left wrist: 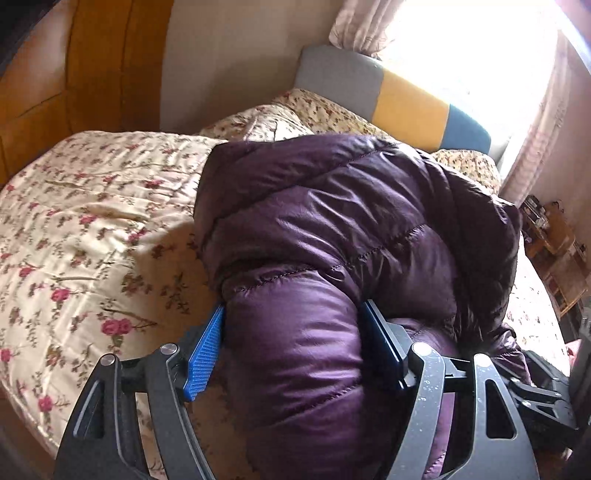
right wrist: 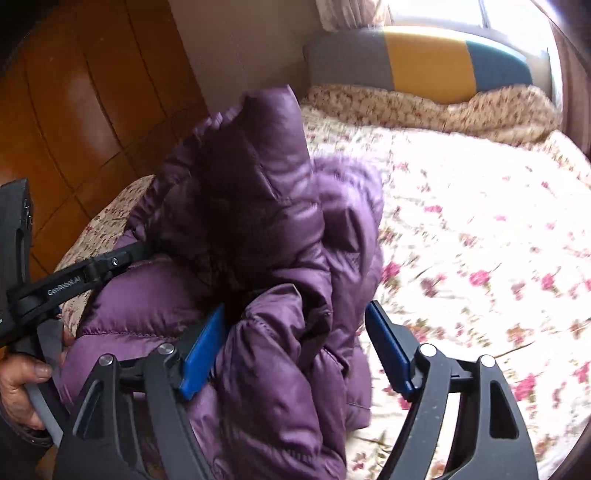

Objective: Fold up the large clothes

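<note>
Jacket point(left wrist: 351, 229), bunched, lengthwise toward headboard point(left wrist: 391, 92)

Bed point(left wrist: 92, 206) covered with a cream quilt printed with small red and pink flowers; a second floral cover point(right wrist: 424, 107) with a denser print lies bunched at the head. Headboard point(left wrist: 399, 96) in three upholstered panels: grey, yellow, teal. Pale patterned curtain point(left wrist: 360, 26) beside a bright window point(left wrist: 476, 55) behind the headboard. Wooden wardrobe doors point(right wrist: 85, 110), glossy orange-brown, to the left of the bed. Low wooden shelf unit point(left wrist: 557, 254) with small cluttered items, at the far right edge
</note>
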